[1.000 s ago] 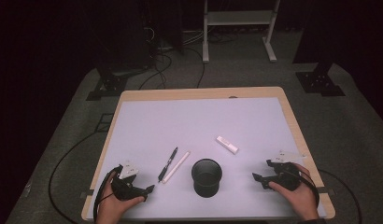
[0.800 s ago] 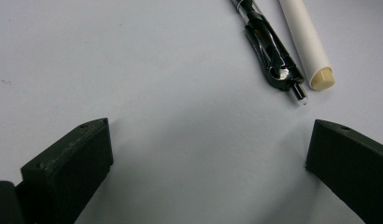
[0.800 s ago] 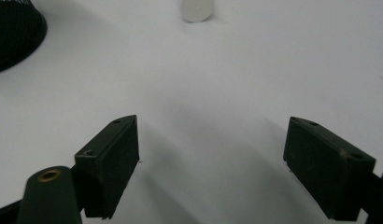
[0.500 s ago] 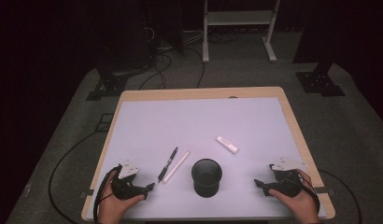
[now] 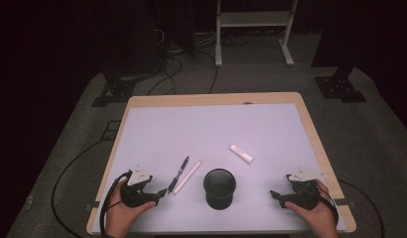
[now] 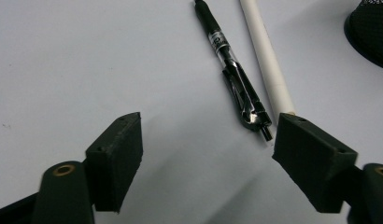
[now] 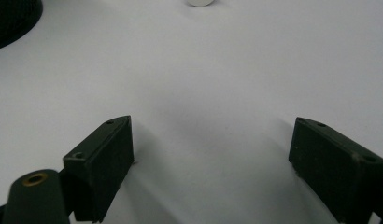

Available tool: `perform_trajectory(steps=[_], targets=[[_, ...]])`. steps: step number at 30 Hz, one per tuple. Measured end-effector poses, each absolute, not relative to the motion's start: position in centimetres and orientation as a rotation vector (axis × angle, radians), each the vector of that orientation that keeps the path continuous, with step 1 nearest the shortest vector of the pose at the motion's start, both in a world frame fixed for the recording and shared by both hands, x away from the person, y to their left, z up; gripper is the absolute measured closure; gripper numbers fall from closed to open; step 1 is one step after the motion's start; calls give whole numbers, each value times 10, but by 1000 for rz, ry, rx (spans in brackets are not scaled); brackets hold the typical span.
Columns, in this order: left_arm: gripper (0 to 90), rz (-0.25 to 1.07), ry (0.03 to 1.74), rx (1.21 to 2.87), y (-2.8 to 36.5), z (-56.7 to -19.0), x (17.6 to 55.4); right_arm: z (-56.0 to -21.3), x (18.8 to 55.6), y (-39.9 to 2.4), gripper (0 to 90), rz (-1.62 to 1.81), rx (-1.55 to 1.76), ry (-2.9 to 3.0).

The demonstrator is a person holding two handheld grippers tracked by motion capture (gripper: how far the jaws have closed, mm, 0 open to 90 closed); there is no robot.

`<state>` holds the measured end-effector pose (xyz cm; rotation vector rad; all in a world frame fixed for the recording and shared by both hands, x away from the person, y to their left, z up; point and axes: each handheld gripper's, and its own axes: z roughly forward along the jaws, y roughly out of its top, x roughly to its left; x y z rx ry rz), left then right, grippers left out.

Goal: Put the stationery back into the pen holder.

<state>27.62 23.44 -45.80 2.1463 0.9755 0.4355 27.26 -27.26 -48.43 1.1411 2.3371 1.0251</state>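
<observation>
A black pen (image 5: pixel 180 171) and a white stick (image 5: pixel 187 177) lie side by side on the white table top (image 5: pixel 206 129). A black mesh cup (image 5: pixel 219 188) stands upright to their right, and a small white block (image 5: pixel 241 153) lies beyond it. My left gripper (image 5: pixel 159 195) rests low at the front left, open, and its jaws have just been closing. In the left gripper view (image 6: pixel 208 154) the pen's (image 6: pixel 231 70) near end lies just ahead of the right-hand jaw, untouched, beside the stick (image 6: pixel 266 56). My right gripper (image 5: pixel 280 186) sits at the front right, open and empty (image 7: pixel 213 154).
The cup's edge shows at the corner of both gripper views (image 6: pixel 372 32) (image 7: pixel 12 18). Cables trail from each gripper over the table's wooden rim (image 5: pixel 211 98). Dark floor with stands and cables surrounds the table.
The right hand has slid slightly toward the table's front edge. The left hand stays in place. Pen, stick, cup and block have not moved.
</observation>
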Motion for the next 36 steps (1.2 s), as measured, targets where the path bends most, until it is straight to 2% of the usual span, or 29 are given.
perform_trajectory(steps=[9,36], targets=[[319,435,981,2147,228,-451,284,-484,273,-273,128,1025,1141,2338],[406,441,1004,2137,204,-433,315,-484,273,-273,128,1024,1141,2340]])
